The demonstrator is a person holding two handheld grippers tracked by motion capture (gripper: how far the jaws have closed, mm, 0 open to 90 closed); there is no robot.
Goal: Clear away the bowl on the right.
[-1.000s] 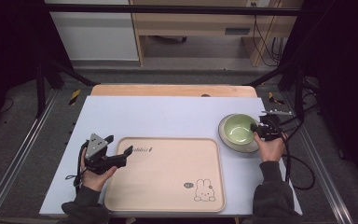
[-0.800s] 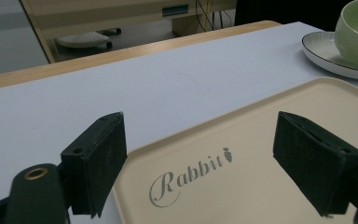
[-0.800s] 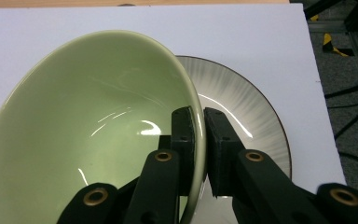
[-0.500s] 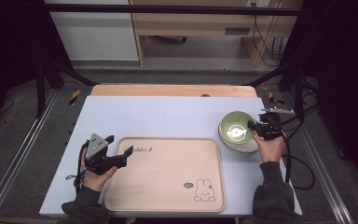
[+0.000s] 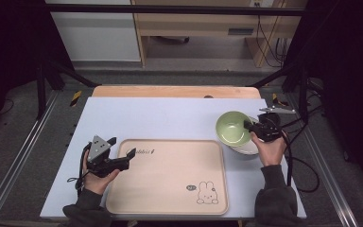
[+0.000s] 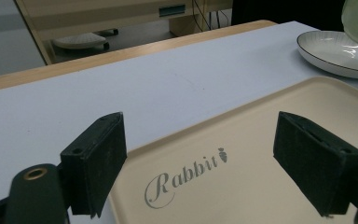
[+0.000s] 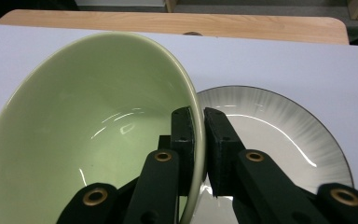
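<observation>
The left gripper is hovering with jaws spread wide over the near-left corner of the beige rectangular rabbit-print tray; farther right, the right gripper is pinching the rim of the pale green ceramic bowl, tilting it above the white dark-rimmed plate.

The green bowl hides most of the white plate in the high view.

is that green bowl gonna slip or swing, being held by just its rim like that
Likely rigid, glazed ceramic: the green bowl shows glossy highlights, so it may slip. The right gripper pinches one rim edge only, and the bowl tilts, so it could pivot. Probably breakable if dropped onto the white plate.
</observation>
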